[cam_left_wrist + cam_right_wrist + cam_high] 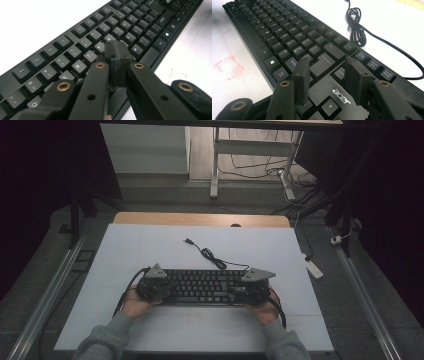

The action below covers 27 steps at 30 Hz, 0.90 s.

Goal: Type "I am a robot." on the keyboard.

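- On the white desk (150,250), near its front edge, lies a flat black plastic keyboard (202,286), long side toward the person, with its black cable (210,255) trailing in a loose bundle toward the far side.
- At the keyboard's left end sits the left gripper (161,289); in the left gripper view its jaws are pressed together with nothing between them, the tip (117,53) hovering over or resting on the middle letter keys — contact I cannot tell.
- Over the right end sits the right gripper (240,291); in the right gripper view its jaws stand parted, empty, above the keys by the Enter key and the brand panel (325,75).
- Step in hand, as I judge it: working the keys, or settling both ends before shifting the keyboard.
- Next move likely calls for a small, straight press with the closed tip, keeping neighbouring keys untouched.
- No containers are on the desk.
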Motion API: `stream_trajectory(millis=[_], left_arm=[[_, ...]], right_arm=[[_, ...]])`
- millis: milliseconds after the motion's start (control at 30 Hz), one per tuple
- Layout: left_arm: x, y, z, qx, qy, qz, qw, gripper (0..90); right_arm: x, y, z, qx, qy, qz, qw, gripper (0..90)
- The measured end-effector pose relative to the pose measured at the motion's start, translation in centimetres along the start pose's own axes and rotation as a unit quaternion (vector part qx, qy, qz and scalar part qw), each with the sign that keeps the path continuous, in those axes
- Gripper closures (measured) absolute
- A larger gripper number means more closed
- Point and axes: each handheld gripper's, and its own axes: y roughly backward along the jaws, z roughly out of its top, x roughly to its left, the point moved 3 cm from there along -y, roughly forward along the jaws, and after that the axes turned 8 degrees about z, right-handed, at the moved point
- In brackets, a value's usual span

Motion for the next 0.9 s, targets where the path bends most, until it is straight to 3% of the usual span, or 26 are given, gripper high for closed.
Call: stream_trajectory(millis=[300,900], left_arm=[[-0.8,-1.1,-0.1,0.017,-0.015,-0.003,0.9997,89.0],[-1.2,-2.0,-0.3,0.038,-0.027,0.000,0.9989,89.0]], right_arm=[[0.0,0.0,0.0,0.001,0.000,-0.001,1.0000,55.7],[-0.2,0.0,-0.1,0.003,-0.002,-0.004,1.0000,55.7]])
